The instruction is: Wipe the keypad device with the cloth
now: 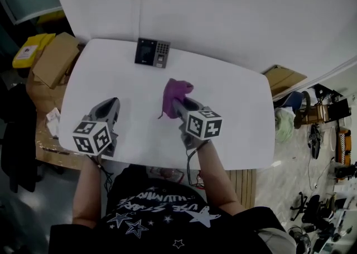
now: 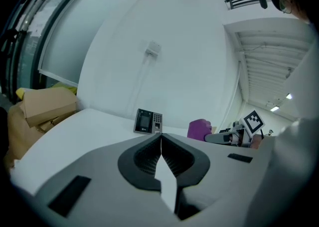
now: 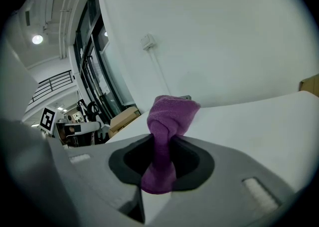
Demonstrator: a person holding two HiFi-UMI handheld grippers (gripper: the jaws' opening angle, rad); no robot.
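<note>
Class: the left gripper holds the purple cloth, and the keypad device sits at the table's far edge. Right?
No: the right gripper holds the purple cloth, as the right gripper view shows. The keypad device does sit at the far edge of the table.

1. Lab or workshop hall rather than a home: bare white table [image 1: 240,113] set against a plain white wall [image 1: 223,7].
2. Cardboard boxes [image 1: 54,57] piled beside the table at the left.
3. Tall glazed partition [image 2: 65,36]; surface-mounted wall socket [image 2: 152,49] with exposed conduit.
4. Round ceiling lamp [image 3: 37,39], upper-level railing [image 3: 52,84], cluttered gear on the polished floor [image 1: 295,158].
</note>
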